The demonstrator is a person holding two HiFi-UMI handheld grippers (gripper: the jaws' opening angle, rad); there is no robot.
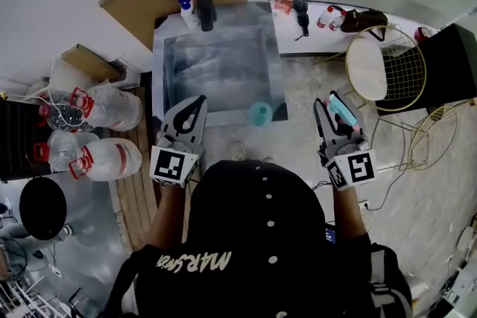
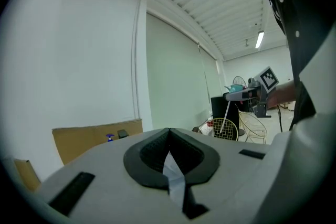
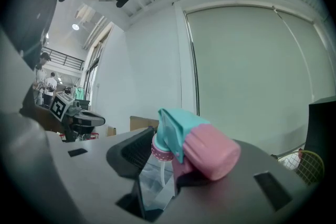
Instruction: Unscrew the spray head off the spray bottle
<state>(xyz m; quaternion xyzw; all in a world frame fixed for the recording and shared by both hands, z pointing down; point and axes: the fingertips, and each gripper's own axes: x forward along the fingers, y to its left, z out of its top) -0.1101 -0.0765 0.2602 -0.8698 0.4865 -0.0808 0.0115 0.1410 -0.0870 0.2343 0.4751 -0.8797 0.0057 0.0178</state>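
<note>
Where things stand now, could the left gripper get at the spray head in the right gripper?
Probably yes: only open air lies between the left gripper and the spray head held by the right gripper. Its own jaws are shut, so they must open first.

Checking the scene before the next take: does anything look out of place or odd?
The spray head is detached, clamped in the right gripper above the floor, with its dip tube dangling bare. Nothing else stands out.
</note>
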